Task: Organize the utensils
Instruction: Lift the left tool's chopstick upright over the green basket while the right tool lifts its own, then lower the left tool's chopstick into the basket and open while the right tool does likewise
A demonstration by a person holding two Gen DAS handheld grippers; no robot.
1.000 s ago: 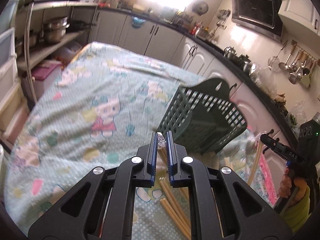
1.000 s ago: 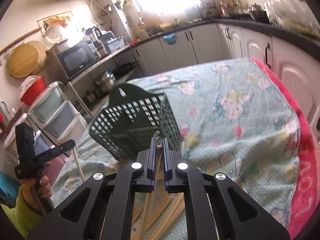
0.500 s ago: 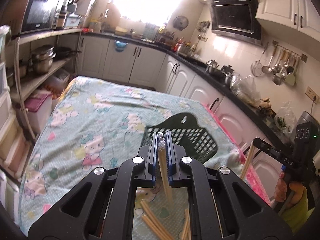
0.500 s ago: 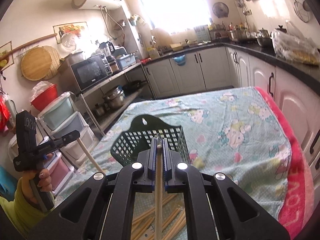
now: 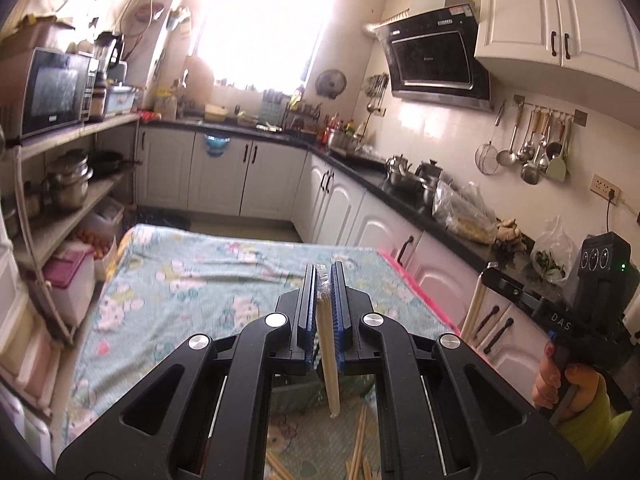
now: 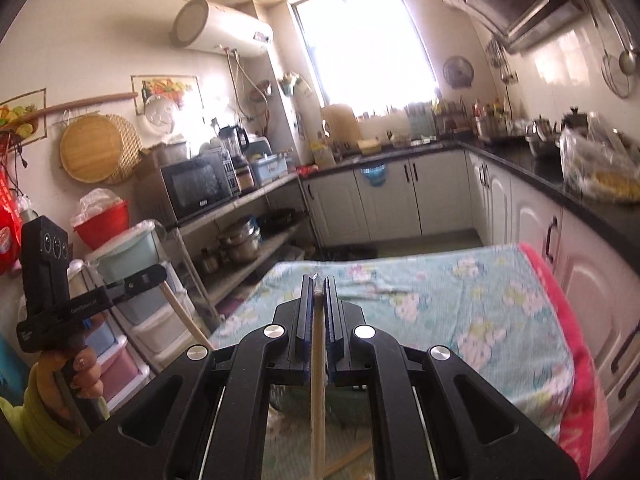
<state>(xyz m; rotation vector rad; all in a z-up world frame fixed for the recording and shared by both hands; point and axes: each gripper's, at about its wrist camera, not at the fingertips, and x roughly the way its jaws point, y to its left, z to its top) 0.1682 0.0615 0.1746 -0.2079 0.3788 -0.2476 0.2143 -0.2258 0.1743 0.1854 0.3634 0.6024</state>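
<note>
My left gripper (image 5: 324,280) is shut on a pale wooden chopstick (image 5: 329,360) that hangs down between its fingers. My right gripper (image 6: 318,286) is shut on another wooden chopstick (image 6: 317,380), also pointing down. Both are lifted high above the table. Several loose chopsticks (image 5: 358,448) lie on the teal cartoon-print tablecloth (image 5: 192,280) below. The green basket is almost hidden under the grippers; only a dark sliver (image 6: 348,404) shows. The right gripper with its chopstick also shows in the left wrist view (image 5: 486,276), and the left gripper in the right wrist view (image 6: 160,274).
White cabinets and a black counter (image 5: 400,188) with pots run along the right side. A shelf with a microwave (image 5: 52,92), pots and plastic drawers (image 6: 132,312) stands on the left. A pink cloth edge (image 6: 560,308) runs along the table's right side.
Both grippers have risen and tilted upward with their chopsticks. The green basket, plain in view before, has dropped out of sight under the grippers.
</note>
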